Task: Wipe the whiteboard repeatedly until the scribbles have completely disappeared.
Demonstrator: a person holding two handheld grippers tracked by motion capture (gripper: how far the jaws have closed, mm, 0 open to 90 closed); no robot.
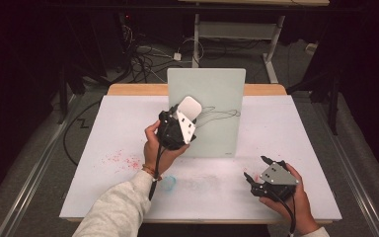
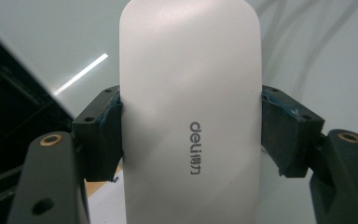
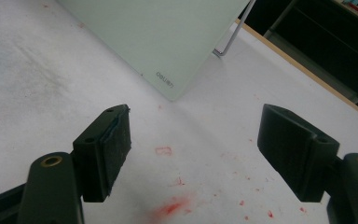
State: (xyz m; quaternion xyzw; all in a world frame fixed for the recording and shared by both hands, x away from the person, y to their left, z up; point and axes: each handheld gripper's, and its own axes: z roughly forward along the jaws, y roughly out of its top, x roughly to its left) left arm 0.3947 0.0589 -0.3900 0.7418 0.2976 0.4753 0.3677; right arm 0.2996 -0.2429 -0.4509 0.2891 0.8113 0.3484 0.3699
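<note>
While our left gripper (image 1: 181, 120) pinches the white eraser (image 1: 188, 107) by its long sides, we see it held up against the pale green glass board (image 1: 212, 94), which stands upright near the table's far edge. Black scribbles (image 1: 219, 114) run across the board just to the right of the eraser. From the left gripper view, the eraser (image 2: 191, 107) has its long axis running straight away from the jaws, rounded end pointing up toward the board (image 2: 307, 51), w/ grey lettering on the face. From the high view it tilts up and to the right.

Our right gripper (image 1: 257, 173) rests low on the white table (image 1: 296, 128), near the front right, well apart from the board; its jaws stand wide apart, holding nothing. Red marker specks (image 3: 172, 205) lie on the table btw. those jaws, and the board's lower corner (image 3: 165, 79) sits beyond. More red specks (image 1: 121, 159) and a blue smudge (image 1: 170, 183) mark the table by our left forearm.
</note>
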